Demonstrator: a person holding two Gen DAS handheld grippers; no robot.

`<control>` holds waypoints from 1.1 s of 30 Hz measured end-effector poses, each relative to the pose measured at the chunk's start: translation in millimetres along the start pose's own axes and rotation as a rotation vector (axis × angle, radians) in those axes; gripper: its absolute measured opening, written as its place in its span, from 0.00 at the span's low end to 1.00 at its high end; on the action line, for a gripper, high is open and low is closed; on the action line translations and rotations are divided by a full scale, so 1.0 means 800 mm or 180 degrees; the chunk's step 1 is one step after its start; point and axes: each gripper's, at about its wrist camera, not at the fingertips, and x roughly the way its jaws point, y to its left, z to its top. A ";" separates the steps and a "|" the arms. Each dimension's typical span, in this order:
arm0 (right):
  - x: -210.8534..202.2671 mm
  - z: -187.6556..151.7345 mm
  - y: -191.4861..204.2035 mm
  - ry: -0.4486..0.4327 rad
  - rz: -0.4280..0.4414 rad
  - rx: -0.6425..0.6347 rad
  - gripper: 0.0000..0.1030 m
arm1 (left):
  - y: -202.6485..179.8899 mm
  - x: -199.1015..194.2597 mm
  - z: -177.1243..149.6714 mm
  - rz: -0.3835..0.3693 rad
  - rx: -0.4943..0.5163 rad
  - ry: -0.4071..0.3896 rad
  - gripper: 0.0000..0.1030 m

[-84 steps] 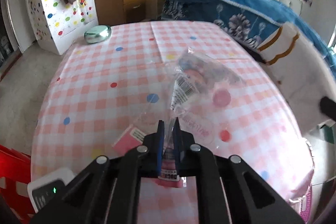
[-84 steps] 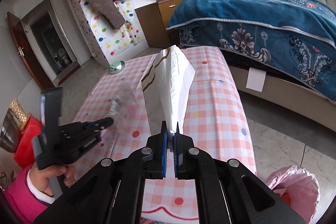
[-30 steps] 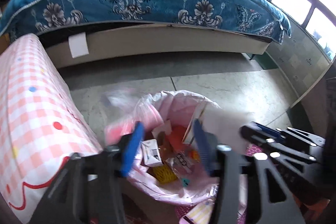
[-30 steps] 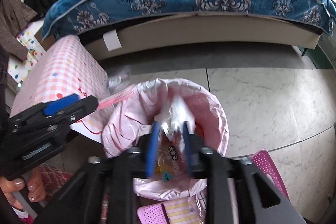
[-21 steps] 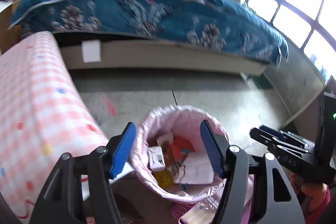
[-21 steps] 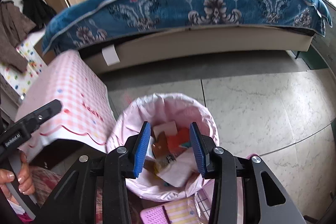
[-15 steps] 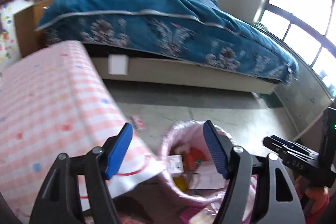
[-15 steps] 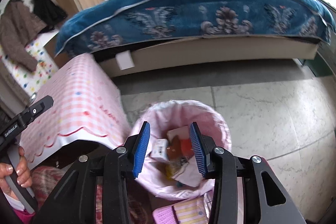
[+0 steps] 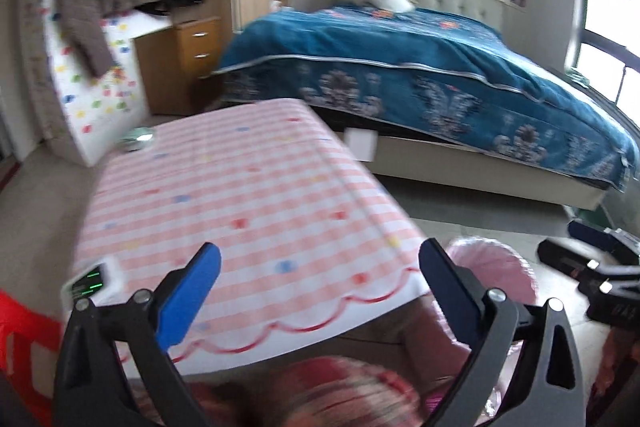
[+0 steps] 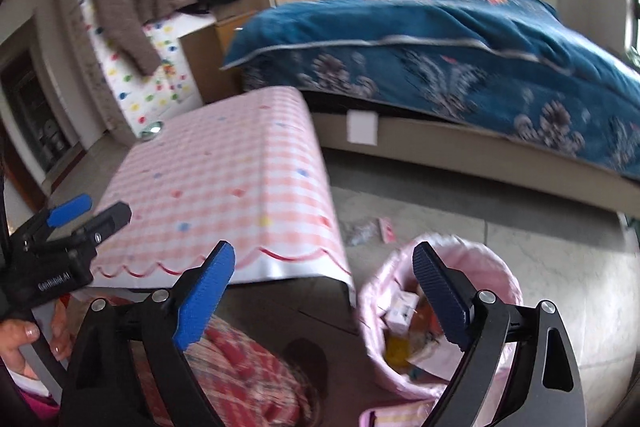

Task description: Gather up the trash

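Both claws gape; left claw reads "GenRobot.AI"

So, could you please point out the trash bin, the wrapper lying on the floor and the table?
trash bin (image 10: 400, 267), right wrist view, pink liner's left rim.
wrapper (image 10: 386, 229), right wrist view, its pink middle.
table (image 10: 224, 179), right wrist view, bare checked cloth.

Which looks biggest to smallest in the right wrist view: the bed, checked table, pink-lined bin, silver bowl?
1. Bed
2. Checked table
3. Pink-lined bin, though it sits nearest the camera, which inflates it
4. Silver bowl, far back at the table's edge
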 end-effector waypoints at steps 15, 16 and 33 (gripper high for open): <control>-0.050 0.025 0.147 -0.0133 0.0574 -0.0718 0.92 | 0.140 -0.098 -0.029 0.0955 -0.0606 0.0111 0.94; -0.051 0.024 0.145 -0.0134 0.0575 -0.0715 0.92 | 0.144 -0.104 -0.032 0.0979 -0.0633 0.0104 0.94; -0.050 0.013 0.170 -0.0076 0.0481 -0.0730 0.92 | 0.175 -0.152 -0.042 0.1125 -0.0755 -0.0017 0.94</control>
